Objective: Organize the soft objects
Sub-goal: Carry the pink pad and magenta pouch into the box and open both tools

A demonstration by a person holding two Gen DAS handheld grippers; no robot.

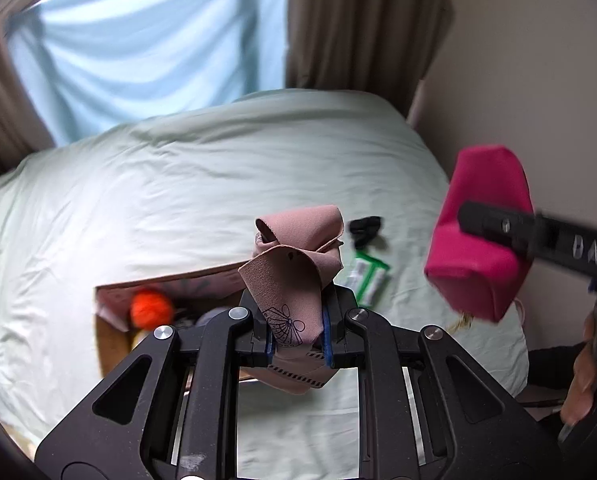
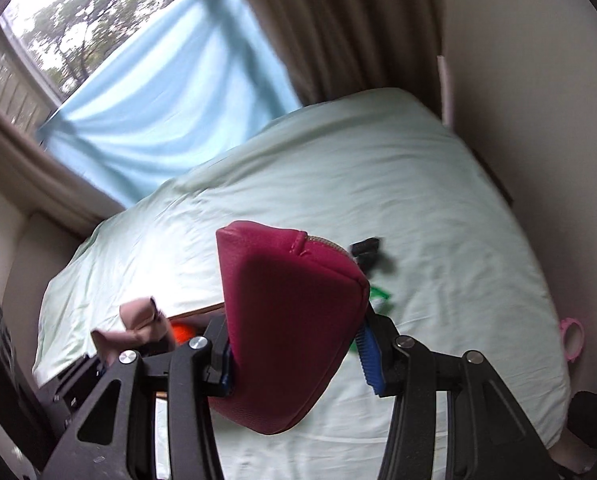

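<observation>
Holding one soft thing in each hand, the person has both lifted above the bed (image 1: 218, 184). The left tool (image 1: 298, 340) is squeezed tight on a pink cloth pouch (image 1: 294, 272) with a little shell drawing on it. The pouch is thin, so the two sides of the tool are almost together, and the loose top of the cloth flops up and folds over.

The right tool (image 2: 294, 360) is clamped on a dark pink zip bag (image 2: 290, 320). This bag is puffy, so the tool sits wider around it. The bag points up and away from the tool, with its zip along the top edge.

Below them, an open cardboard box (image 1: 110, 336) sits on the bed. An orange ball of yarn (image 1: 151, 308) is already inside it, so the box looks like the place where soft things go. Both things hang in the air near the box, not yet in it.

A small black thing (image 1: 364, 230) and a green and white packet (image 1: 368, 278) lie on the sheet just past the box. They likely wait their turn.

A blue cloth (image 1: 146, 48) covers the window behind the bed.
</observation>
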